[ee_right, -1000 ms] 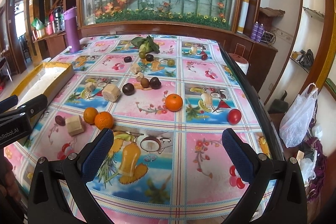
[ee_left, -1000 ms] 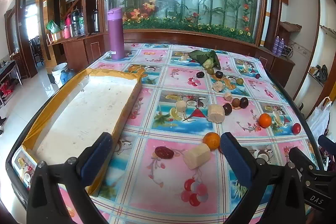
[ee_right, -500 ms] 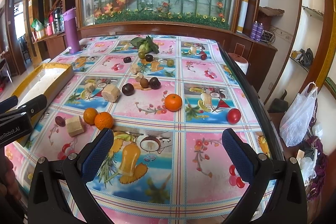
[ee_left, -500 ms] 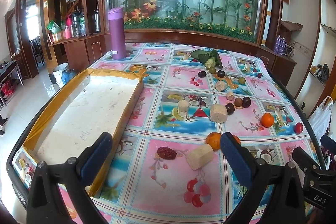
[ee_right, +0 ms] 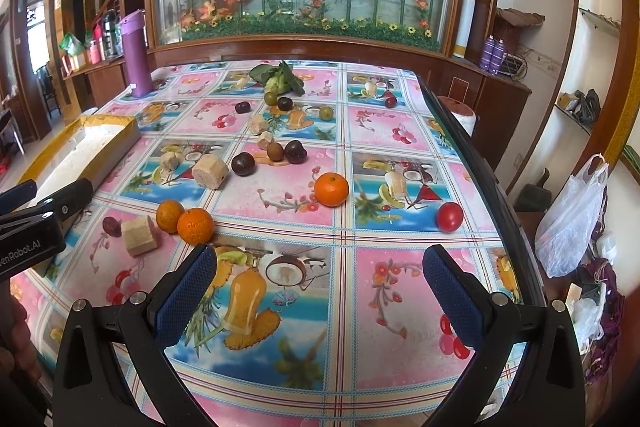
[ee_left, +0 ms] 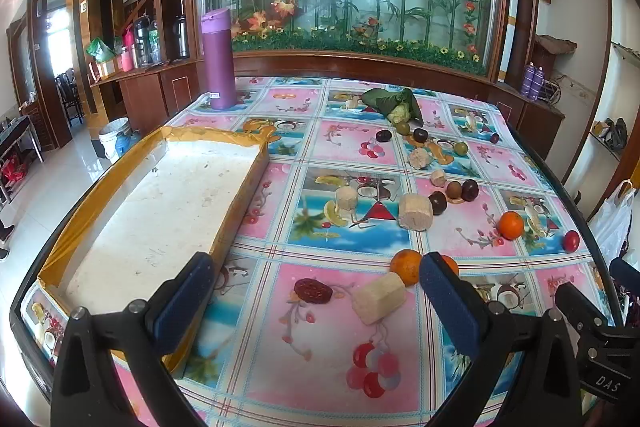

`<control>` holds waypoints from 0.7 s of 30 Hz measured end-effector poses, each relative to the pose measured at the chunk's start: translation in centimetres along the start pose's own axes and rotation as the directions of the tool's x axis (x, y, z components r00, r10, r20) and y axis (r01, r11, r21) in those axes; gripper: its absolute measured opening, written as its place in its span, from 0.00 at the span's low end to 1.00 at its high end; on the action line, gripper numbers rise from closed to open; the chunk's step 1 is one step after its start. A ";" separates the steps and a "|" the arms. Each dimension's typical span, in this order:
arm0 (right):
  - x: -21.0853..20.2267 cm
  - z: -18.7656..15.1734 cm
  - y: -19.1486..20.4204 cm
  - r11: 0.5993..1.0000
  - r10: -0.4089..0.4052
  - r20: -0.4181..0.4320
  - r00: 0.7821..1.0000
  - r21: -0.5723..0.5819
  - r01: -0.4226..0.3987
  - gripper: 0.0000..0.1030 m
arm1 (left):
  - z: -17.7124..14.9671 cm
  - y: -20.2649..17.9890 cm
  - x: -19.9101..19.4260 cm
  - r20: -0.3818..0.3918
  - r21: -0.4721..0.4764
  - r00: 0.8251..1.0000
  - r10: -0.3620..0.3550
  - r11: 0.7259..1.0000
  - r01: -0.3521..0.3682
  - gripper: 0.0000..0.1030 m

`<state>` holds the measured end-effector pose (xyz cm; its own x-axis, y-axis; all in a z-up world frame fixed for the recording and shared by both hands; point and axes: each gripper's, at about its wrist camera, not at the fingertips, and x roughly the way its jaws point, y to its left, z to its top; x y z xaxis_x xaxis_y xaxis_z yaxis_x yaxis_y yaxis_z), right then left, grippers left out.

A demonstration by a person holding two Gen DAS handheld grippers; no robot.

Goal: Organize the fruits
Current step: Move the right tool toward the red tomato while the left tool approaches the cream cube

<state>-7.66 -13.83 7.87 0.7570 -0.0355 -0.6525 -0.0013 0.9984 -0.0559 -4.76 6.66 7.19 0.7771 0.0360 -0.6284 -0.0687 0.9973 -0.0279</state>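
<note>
Fruit is scattered loose on the table (ee_right: 400, 235), none in the tray (ee_left: 160, 211). Near edge, left of centre: two oranges touching, the pair (ee_right: 184, 221) sits just right of a beige block (ee_right: 138, 237), with a dark red fruit (ee_right: 110, 226) on the block's far left side. In the left wrist view the same block (ee_left: 378, 297) lies between the spread fingers, the nearer orange (ee_left: 405, 266) just behind it, the second one mostly hidden by the right finger. A third orange (ee_right: 331, 189) sits alone mid-table, a red tomato (ee_right: 450, 216) well to its right near the table edge. Further back: a bigger beige chunk (ee_right: 210, 171), a dark plum (ee_right: 243, 163) beside it, then a brown fruit and another plum touching, small beige pieces, green fruits and a leafy vegetable (ee_right: 280, 79) at the far end. Tray is a long white foam box with yellow tape on the rim, on the left side of the table, holding nothing visible. Purple flask (ee_left: 218, 59) stands upright behind the tray at the far left corner. Left gripper (ee_left: 316, 297) is wide open, holding nothing, hovering low over the near edge between tray and block. Right gripper (ee_right: 320, 285) is also wide open, nothing between the pads, over bare printed cloth just short of the orange pair.
</note>
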 end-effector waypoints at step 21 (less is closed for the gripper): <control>0.5 0.1 -3.1 1.000 -0.009 -0.001 1.000 0.006 0.009 1.00 | -0.1 -0.4 1.3 -0.066 0.021 0.997 0.043 0.999 -0.042 1.00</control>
<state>-7.18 -16.95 7.83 0.7560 -0.0449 -0.6531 0.0096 0.9983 -0.0575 -3.82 6.34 6.28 0.7307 0.0746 -0.6786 -0.0881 0.9960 0.0146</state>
